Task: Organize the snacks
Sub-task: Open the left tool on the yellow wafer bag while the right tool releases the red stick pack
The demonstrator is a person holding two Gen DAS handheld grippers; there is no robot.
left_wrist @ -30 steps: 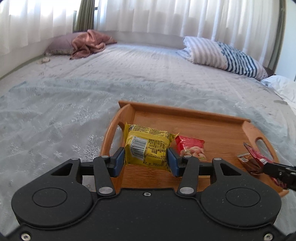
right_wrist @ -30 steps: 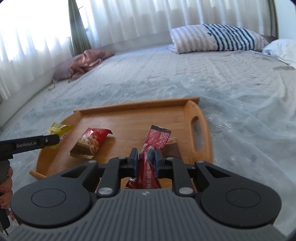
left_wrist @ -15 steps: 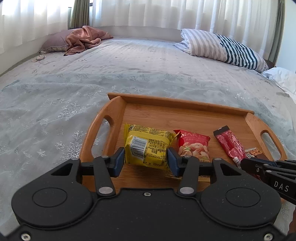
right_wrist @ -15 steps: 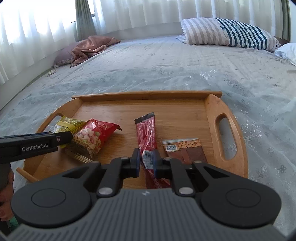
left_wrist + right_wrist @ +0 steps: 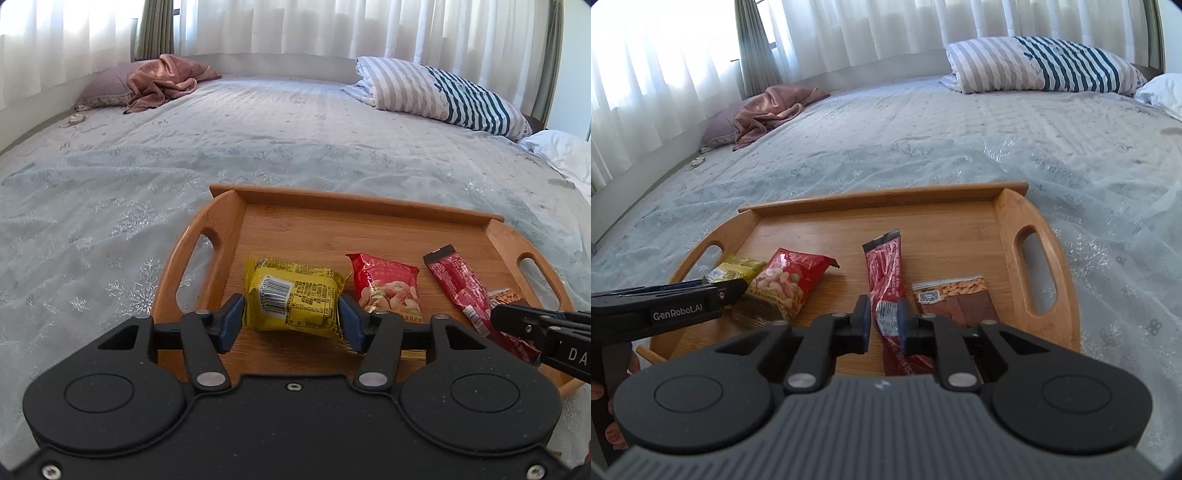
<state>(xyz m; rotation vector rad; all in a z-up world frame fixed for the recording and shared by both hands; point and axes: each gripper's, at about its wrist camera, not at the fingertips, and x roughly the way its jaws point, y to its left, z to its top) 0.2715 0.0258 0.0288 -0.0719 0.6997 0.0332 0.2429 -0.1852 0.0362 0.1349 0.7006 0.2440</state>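
We see four snacks on tray (image 5: 1008, 236). Left tongs (image 5: 291, 320) pinching yellow packet (image 5: 291, 295); right tongs (image 5: 882, 323) slightly spread around red bar (image 5: 886, 288). We judge only release left.

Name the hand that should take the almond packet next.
Right. The right gripper sits just beside the almond packet at the tray's right end, its jaws loose around the red bar lying flat. The left gripper is clamped on the yellow packet at the far end.

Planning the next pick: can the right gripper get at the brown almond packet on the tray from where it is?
Probably yes. The almond packet lies flat just right of the right gripper, uncovered, but the red bar between its fingers must be cleared first.
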